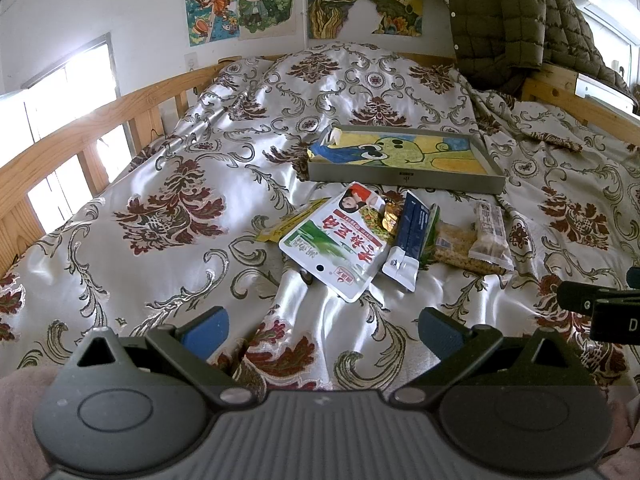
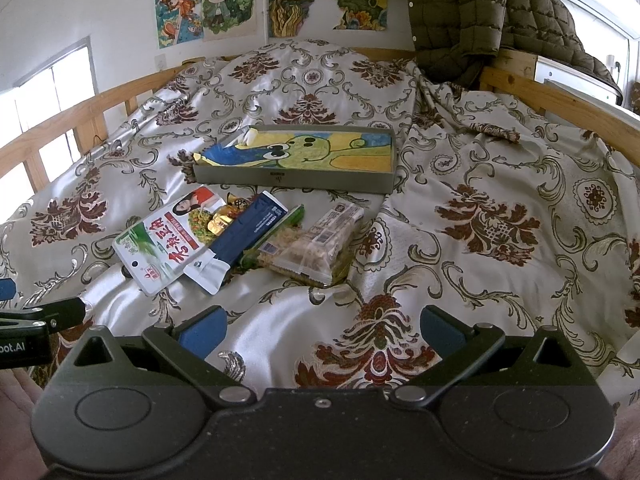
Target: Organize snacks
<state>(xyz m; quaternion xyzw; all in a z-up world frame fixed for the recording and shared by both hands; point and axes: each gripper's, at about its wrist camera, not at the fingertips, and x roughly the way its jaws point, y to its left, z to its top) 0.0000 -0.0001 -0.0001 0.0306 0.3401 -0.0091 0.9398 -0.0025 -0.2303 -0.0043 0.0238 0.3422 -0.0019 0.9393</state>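
Shallow grey rectangular tray [image 1: 404, 178], drawing-lined, no snacks inside; snack packets [image 2: 236, 236] piled just before it; left gripper [image 1: 322, 326] and right gripper [image 2: 322, 326] both spread wide, holding nothing.

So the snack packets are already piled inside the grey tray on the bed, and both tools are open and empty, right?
Not quite. The snack packets lie on the bedspread in front of the grey tray, not inside it; the right wrist view shows this plainly. The left tool and right tool are indeed open and empty.

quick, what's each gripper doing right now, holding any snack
Left gripper: open, holding nothing, above the bedspread short of the snack pile.
Right gripper: open, holding nothing, also short of the snacks.
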